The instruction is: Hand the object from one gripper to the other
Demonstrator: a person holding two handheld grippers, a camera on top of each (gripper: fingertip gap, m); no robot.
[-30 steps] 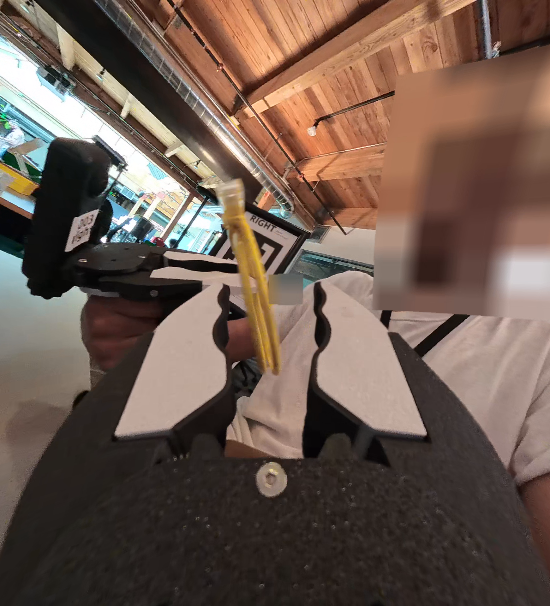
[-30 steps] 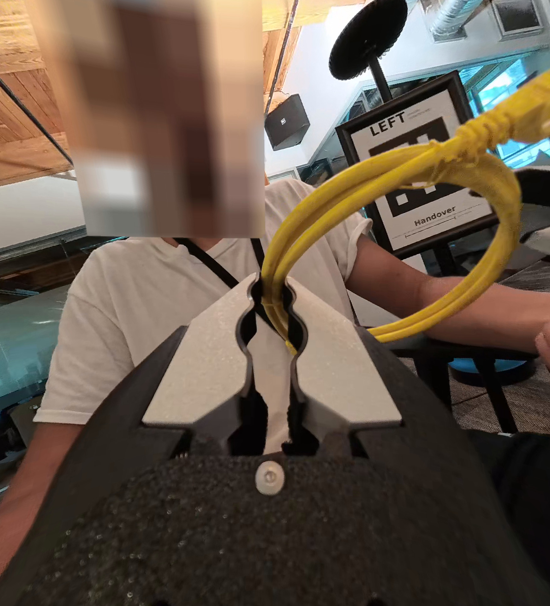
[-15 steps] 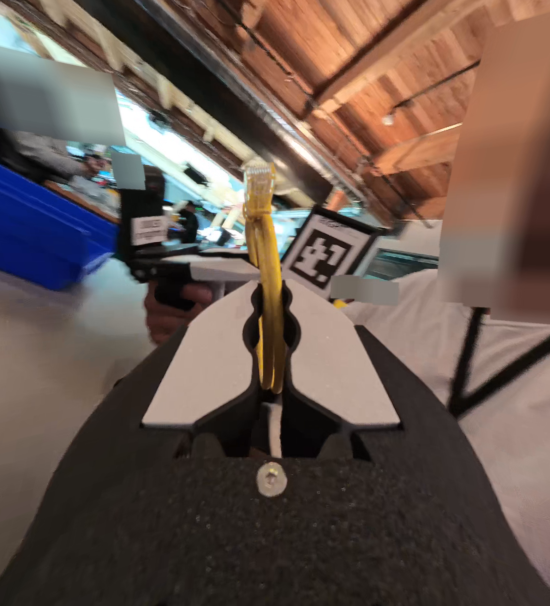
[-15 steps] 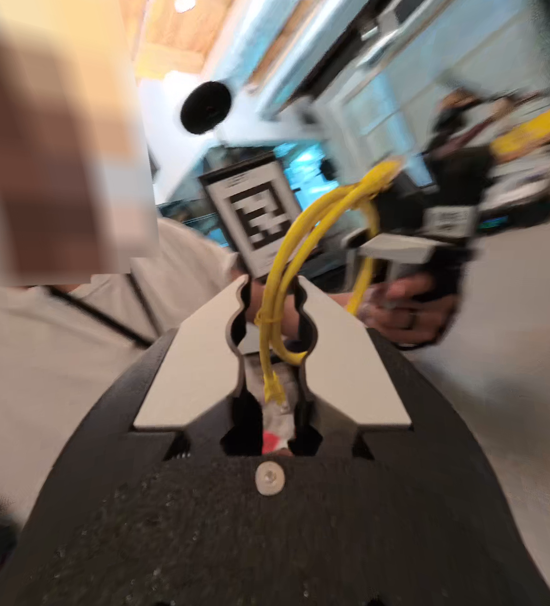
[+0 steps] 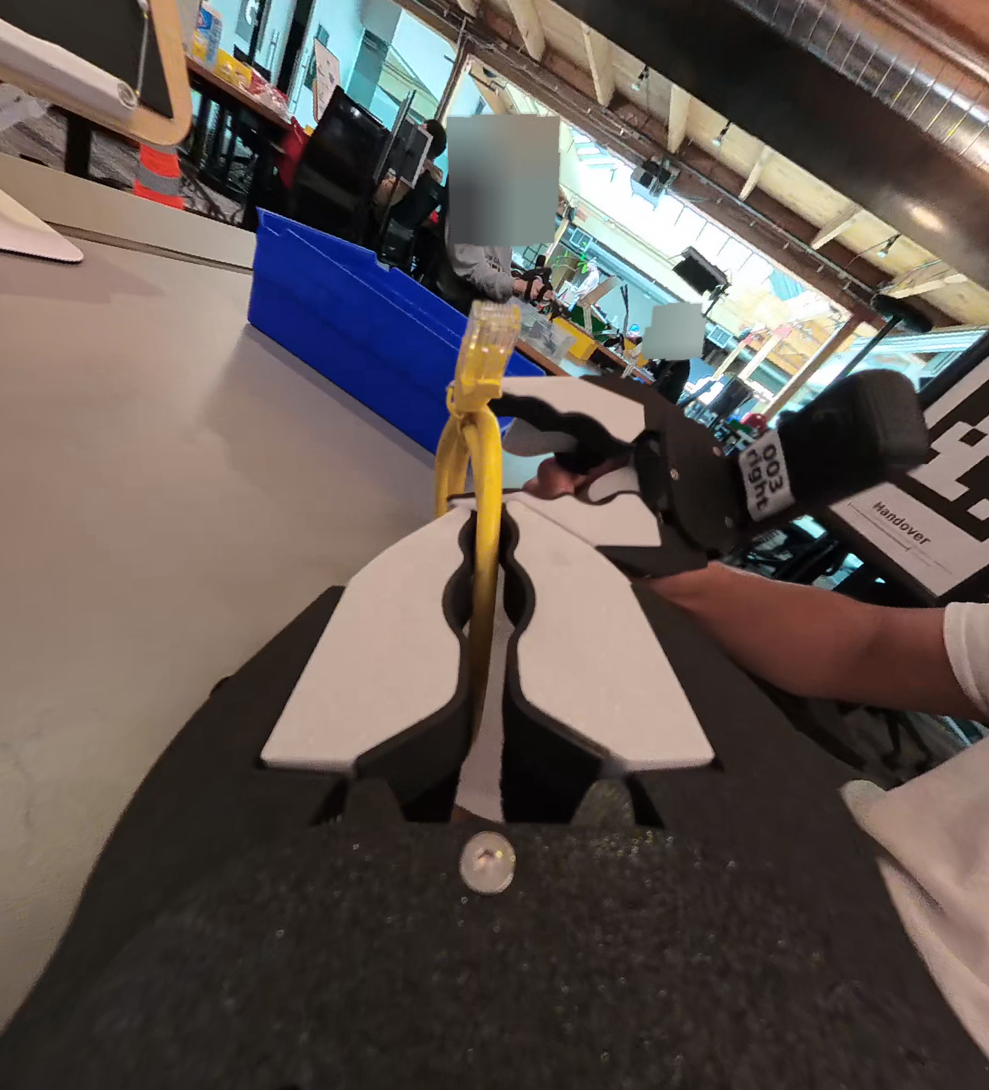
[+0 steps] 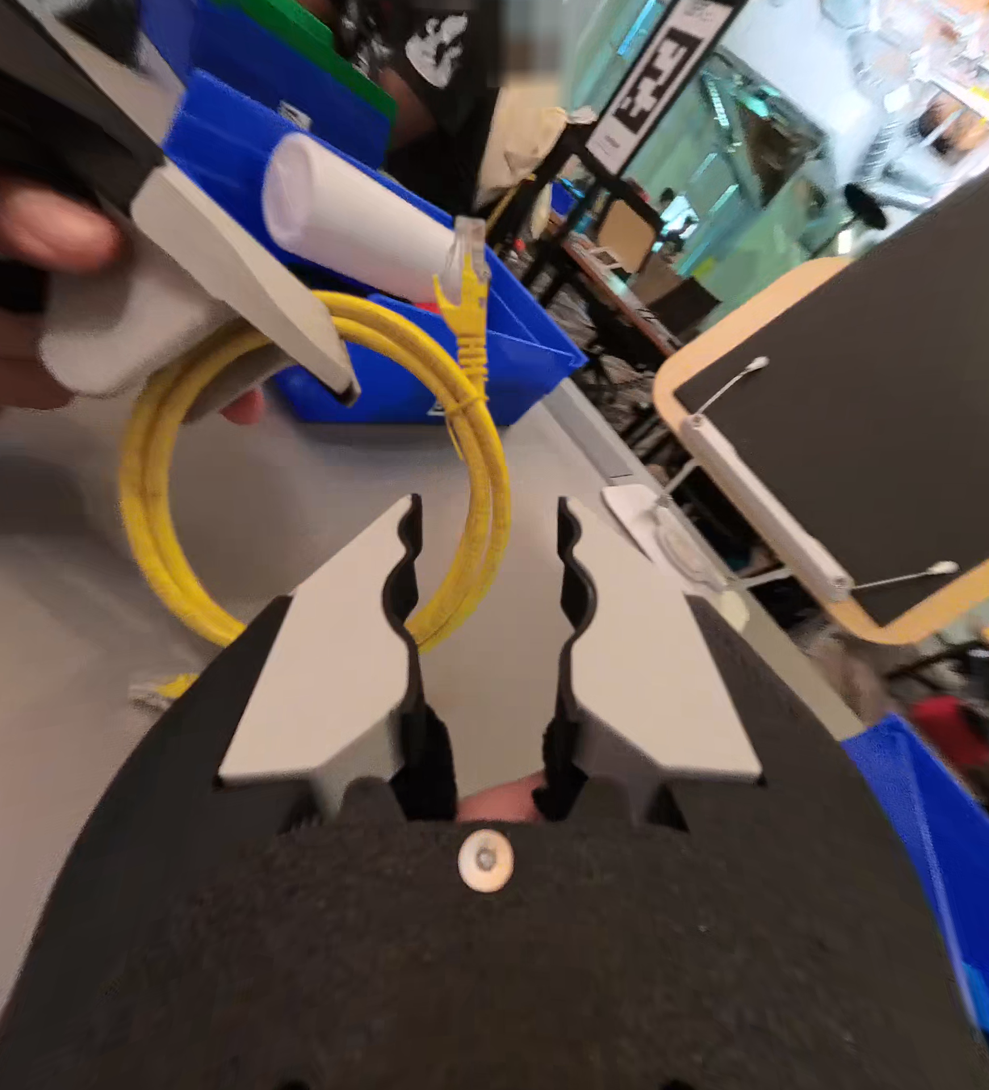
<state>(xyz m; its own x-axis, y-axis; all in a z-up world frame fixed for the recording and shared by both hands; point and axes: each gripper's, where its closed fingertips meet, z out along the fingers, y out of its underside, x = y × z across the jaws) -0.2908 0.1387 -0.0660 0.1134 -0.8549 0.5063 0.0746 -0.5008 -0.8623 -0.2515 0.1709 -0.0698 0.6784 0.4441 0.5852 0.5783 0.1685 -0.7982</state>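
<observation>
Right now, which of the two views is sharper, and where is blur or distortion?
Left wrist view: sharp, the yellow cable crisp in the left gripper; wide-angle bending at the edges. Right wrist view: softer, motion blur on the hand, the background and the blue bin; the right gripper is clearer.

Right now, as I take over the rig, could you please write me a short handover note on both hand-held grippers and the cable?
Left hand-held gripper: shut on the coiled yellow Ethernet cable, one clear plug pointing up.
Right hand-held gripper: open and empty; the coil's far side hangs loose between its fingers.
Place: above the grey table, near the blue bin.
Done: the left holds the cable alone.
Left: probably just draw the right clear.
</observation>
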